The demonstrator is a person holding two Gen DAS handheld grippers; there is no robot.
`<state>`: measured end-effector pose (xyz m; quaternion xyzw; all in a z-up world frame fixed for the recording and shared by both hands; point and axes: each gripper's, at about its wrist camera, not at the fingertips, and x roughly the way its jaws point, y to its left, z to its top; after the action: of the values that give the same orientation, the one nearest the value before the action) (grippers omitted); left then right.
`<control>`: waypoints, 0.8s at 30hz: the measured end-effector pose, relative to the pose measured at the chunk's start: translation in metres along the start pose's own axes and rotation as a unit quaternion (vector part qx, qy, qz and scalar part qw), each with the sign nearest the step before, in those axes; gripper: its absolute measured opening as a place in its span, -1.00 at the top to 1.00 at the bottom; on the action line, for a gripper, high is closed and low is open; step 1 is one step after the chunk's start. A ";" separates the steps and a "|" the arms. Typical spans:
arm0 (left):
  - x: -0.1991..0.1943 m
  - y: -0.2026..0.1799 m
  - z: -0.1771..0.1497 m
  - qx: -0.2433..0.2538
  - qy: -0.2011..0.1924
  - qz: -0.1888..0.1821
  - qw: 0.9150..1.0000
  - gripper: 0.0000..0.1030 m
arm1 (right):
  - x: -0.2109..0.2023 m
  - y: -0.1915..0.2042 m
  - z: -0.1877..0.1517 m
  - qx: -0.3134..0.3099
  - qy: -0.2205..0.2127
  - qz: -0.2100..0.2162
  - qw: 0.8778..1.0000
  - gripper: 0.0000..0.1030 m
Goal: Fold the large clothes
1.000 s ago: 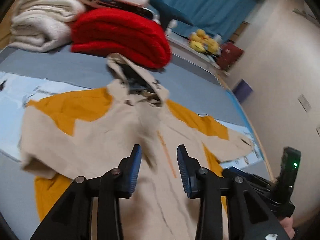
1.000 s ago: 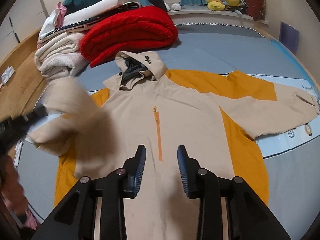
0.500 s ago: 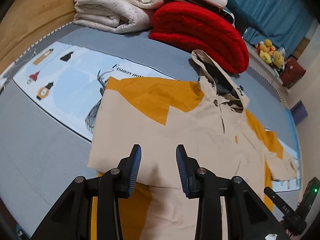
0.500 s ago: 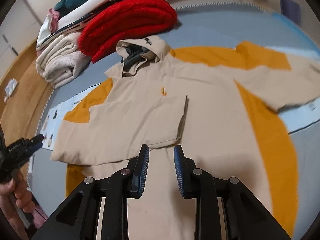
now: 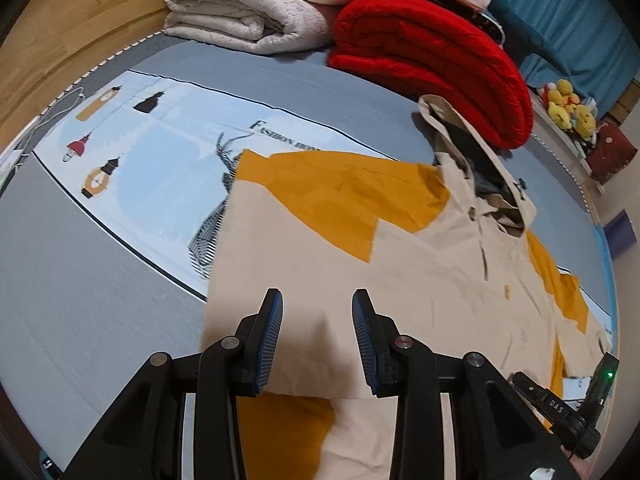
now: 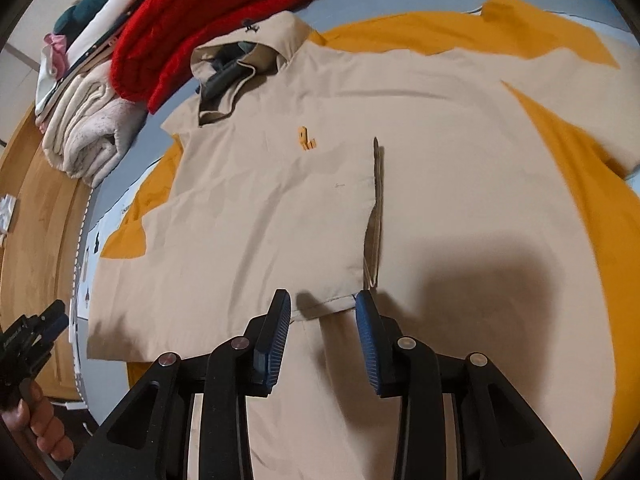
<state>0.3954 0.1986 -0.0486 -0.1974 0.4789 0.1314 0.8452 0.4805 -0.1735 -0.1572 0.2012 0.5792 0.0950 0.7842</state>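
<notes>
Left gripper point(image 5: 317, 334) at bottom centre, jaws apart, nothing between the pads, hovering over the folded-in sleeve of the beige-and-orange jacket point(image 5: 400, 280). Jacket lies flat on the grey bed point(image 5: 100, 280), hood point(image 5: 476, 160) toward upper right. Red blanket point(image 5: 432, 56) and white blanket point(image 5: 256, 8) stacked along the top. Right gripper point(image 5: 576, 412) at lower right edge.

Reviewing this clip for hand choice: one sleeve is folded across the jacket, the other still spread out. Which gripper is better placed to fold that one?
Probably the right gripper: the spread sleeve lies on its side of the jacket, while the left gripper hovers over the folded sleeve.
</notes>
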 end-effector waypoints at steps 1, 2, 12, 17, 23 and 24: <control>0.001 0.001 0.001 -0.001 0.000 0.002 1.000 0.38 | 0.002 -0.001 0.001 -0.001 0.000 0.000 1.000 0.33; 0.002 0.002 0.002 -0.003 0.001 0.003 1.000 0.38 | 0.002 -0.002 0.003 -0.001 -0.002 0.000 1.000 0.51; 0.016 -0.002 0.005 0.005 0.012 0.007 1.000 0.38 | -0.063 -0.022 0.029 -0.001 -0.129 -0.011 0.992 0.99; 0.021 -0.006 0.004 0.008 0.016 0.005 1.000 0.38 | -0.036 -0.017 0.034 -0.002 -0.056 0.028 0.998 0.40; 0.023 -0.002 0.005 0.006 0.016 0.009 1.000 0.38 | 0.012 -0.026 0.019 0.030 0.013 0.052 0.998 -0.04; 0.023 -0.001 0.006 0.004 0.016 0.010 1.000 0.38 | 0.018 -0.027 0.019 0.030 0.016 0.052 0.998 0.05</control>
<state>0.4116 0.2014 -0.0655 -0.1908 0.4950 0.1349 0.8368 0.5017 -0.1949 -0.1796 0.2526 0.5832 0.1216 0.7624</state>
